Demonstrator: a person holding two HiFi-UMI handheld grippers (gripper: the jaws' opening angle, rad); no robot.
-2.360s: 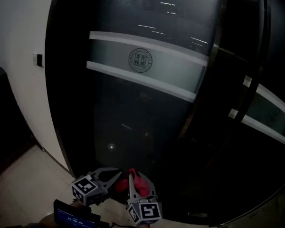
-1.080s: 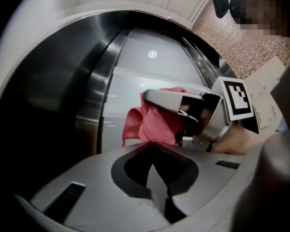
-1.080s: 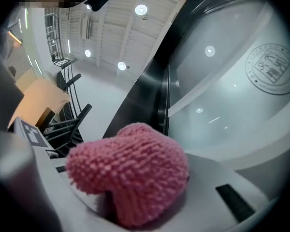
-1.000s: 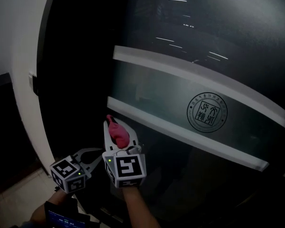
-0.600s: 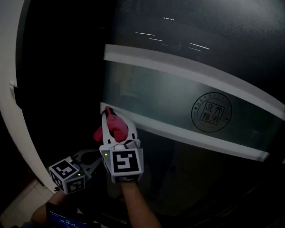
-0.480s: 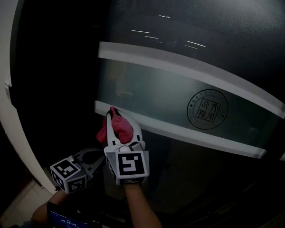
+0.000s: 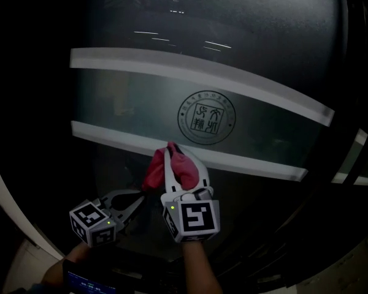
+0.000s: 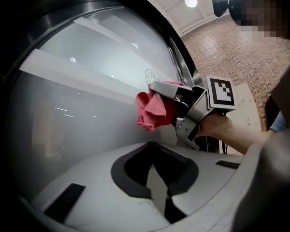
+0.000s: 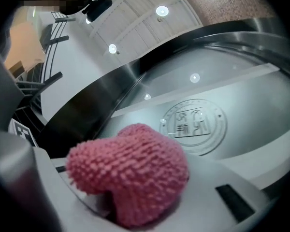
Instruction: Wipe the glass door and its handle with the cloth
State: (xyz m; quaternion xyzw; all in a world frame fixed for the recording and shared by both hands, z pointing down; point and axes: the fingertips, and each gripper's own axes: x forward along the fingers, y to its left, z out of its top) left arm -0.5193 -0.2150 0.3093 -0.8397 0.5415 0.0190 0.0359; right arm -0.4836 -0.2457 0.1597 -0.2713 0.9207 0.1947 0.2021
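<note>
The right tool is clamped on a pink cloth, which bulges out between and beside its jaws. The cloth's front sits against the glass door, on the lower white stripe and just beneath the round emblem. The left tool hangs lower and to the left, near the right one but not touching it. Its jaws are together with nothing between them, pointing toward the glass.

Half a second ago the cloth was at the left end of that lower stripe, well left of the emblem. Now it is right under the emblem, so the right tool has travelled rightward along the stripe. The left tool has kept its place low beside the right one, jaws unchanged.

Counted: two tools, one cloth, and one emblem. Two white stripes cross this door, the upper stripe above the emblem and the lower one below it, with a frosted band between them.
</note>
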